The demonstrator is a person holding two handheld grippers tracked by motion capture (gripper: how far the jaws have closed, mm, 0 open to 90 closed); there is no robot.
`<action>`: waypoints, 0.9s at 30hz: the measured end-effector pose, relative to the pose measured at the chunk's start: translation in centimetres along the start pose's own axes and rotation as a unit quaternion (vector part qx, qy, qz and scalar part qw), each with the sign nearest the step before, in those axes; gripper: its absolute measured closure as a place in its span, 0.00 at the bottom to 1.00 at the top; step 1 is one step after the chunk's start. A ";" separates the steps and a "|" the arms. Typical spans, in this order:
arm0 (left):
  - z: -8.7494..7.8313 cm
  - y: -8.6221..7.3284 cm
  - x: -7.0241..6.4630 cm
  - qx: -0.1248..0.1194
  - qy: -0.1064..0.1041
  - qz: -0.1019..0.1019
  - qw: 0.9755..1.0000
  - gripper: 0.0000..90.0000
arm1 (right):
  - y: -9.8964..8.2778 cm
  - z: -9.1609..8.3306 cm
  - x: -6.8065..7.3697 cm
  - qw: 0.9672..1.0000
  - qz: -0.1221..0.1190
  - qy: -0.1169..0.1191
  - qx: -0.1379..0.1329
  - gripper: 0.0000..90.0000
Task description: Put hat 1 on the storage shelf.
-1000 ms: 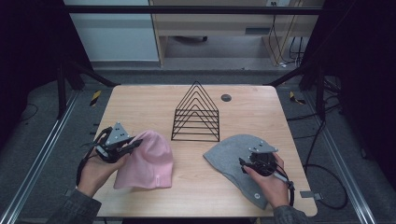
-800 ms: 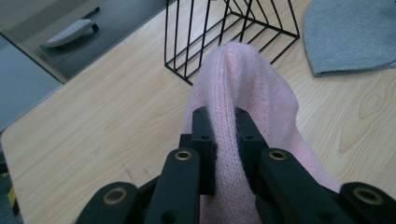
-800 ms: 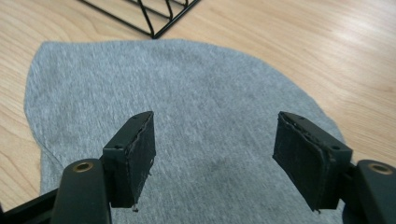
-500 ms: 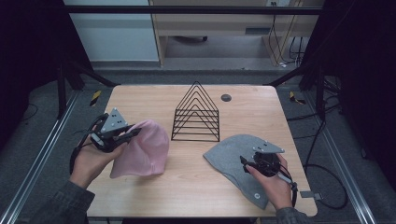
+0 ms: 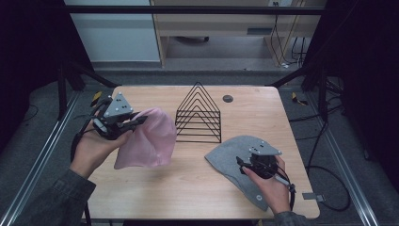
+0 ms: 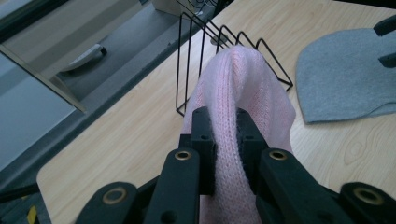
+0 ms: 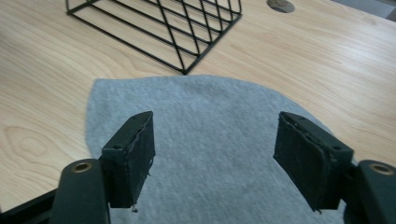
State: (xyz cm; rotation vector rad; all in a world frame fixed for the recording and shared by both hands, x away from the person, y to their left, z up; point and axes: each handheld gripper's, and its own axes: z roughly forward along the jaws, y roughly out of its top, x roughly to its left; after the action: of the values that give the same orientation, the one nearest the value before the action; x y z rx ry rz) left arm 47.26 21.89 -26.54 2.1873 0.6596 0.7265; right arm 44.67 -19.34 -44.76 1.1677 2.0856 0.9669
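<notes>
The pale pink knitted beanie [image 5: 148, 139] hangs in the left middle of the high view, one edge pinched between the pressed-together jaws of the left hand-held gripper [image 5: 136, 121], lifted off the wood. Its long axis runs on a slant, from the pinched edge at upper left down to its loose end at lower centre, where it seems to brush or hang just above the light wooden counter [image 5: 188, 188]; which of the two cannot be told. In the left gripper view the knit rises as a ridge between the pads of the left hand-held gripper [image 6: 226, 140] and drapes away toward the top of the frame.

Just to the right of the pink beanie stands the black wire rack of triangular loops [image 5: 198, 115], upright at the centre of the counter, its row of triangles running away toward the far edge. The cloth hangs close beside its near left corner. Left of the beanie the counter's edge is near, and the holding hand reaches over it; below the beanie a broad band of bare wood runs to the near edge.

At lower right the grey felt-like beanie [image 5: 230, 155] lies flat, reaching down to the near right corner. The right hand-held gripper [image 5: 242, 162] hovers over it with jaws spread wide; in the right gripper view the grey cloth [image 7: 210, 154] lies between and under them, the pads not pressing it. A small dark round disc [image 5: 227, 98] sits in the counter near the far edge, right of the rack.
</notes>
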 end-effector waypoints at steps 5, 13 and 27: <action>-0.7 1.8 0.0 -0.013 0.002 0.008 1.000 0.90 | 0.8 0.6 2.0 0.999 -0.030 0.025 0.014 0.32; -0.2 3.0 -0.4 -0.021 -0.009 0.010 1.000 0.90 | 1.3 1.3 4.8 0.995 -0.075 0.055 0.038 0.33; -0.2 4.6 -2.1 -0.042 -0.013 0.024 0.999 0.90 | 3.4 0.6 7.7 0.991 -0.106 0.078 -0.012 0.36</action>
State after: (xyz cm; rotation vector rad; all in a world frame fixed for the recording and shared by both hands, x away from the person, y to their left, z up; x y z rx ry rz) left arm 46.65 17.86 -23.53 2.1390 0.5553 0.7353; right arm 43.18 -11.11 -43.29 0.8609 2.2605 1.0044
